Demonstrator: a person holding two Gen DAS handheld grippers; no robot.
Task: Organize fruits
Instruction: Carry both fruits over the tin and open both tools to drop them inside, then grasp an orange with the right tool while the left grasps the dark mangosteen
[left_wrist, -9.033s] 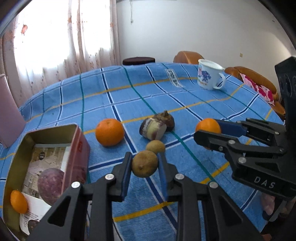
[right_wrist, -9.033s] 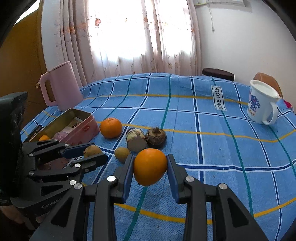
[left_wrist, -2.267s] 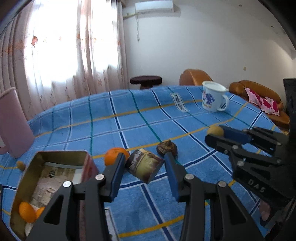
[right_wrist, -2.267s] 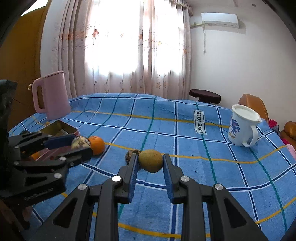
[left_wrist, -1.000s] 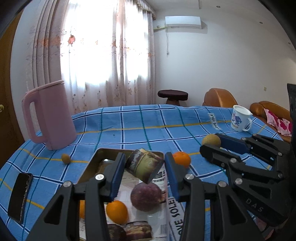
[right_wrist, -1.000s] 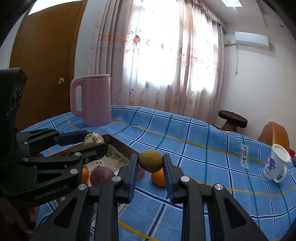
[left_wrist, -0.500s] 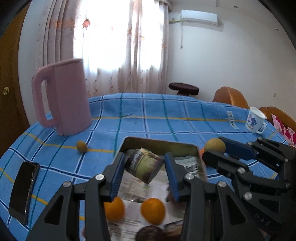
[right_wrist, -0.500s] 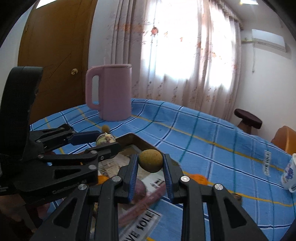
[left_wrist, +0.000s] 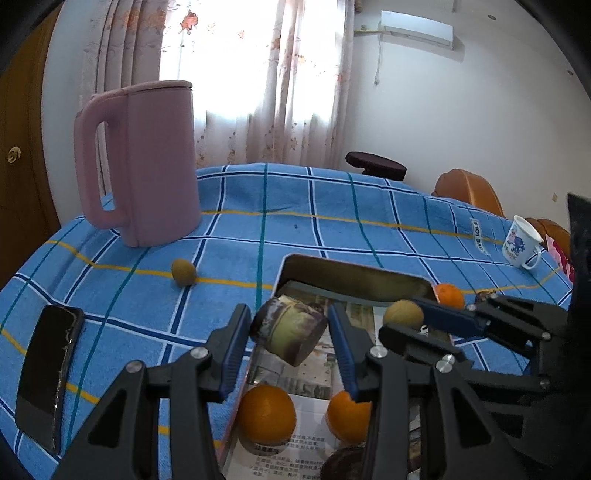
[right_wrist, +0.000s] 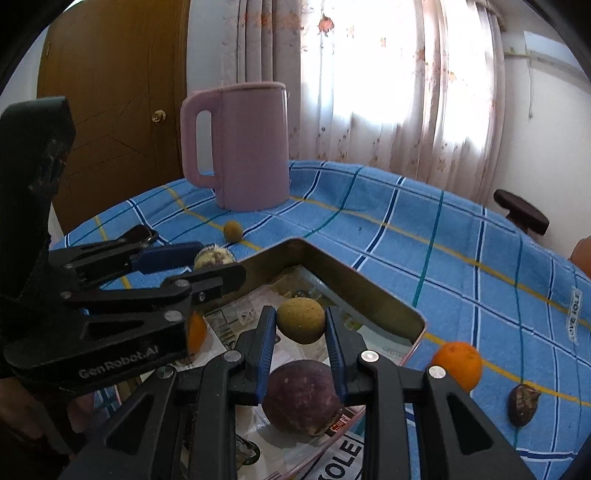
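Note:
My left gripper (left_wrist: 290, 332) is shut on a cut, brown-skinned fruit chunk (left_wrist: 291, 330) and holds it above the near left part of the open tin box (left_wrist: 351, 271). Two oranges (left_wrist: 266, 413) lie in the tin below it. My right gripper (right_wrist: 301, 321) is shut on a round yellow-brown fruit (right_wrist: 301, 319) over the tin's (right_wrist: 354, 286) middle, above a purple round fruit (right_wrist: 303, 398). In the left wrist view, the right gripper (left_wrist: 406, 317) hangs just right of the chunk. On the cloth outside the tin lie another orange (right_wrist: 458, 363) and a dark fruit (right_wrist: 522, 402).
A pink jug (left_wrist: 147, 162) stands at the back left, with a small green-brown fruit (left_wrist: 183, 272) loose on the blue checked cloth in front of it. A black phone (left_wrist: 48, 373) lies at the left edge. A white mug (left_wrist: 521, 242) stands far right.
Both grippers have moved left and down with their fruits, from beside the tin to above its inside. The jug has come closer in both views.

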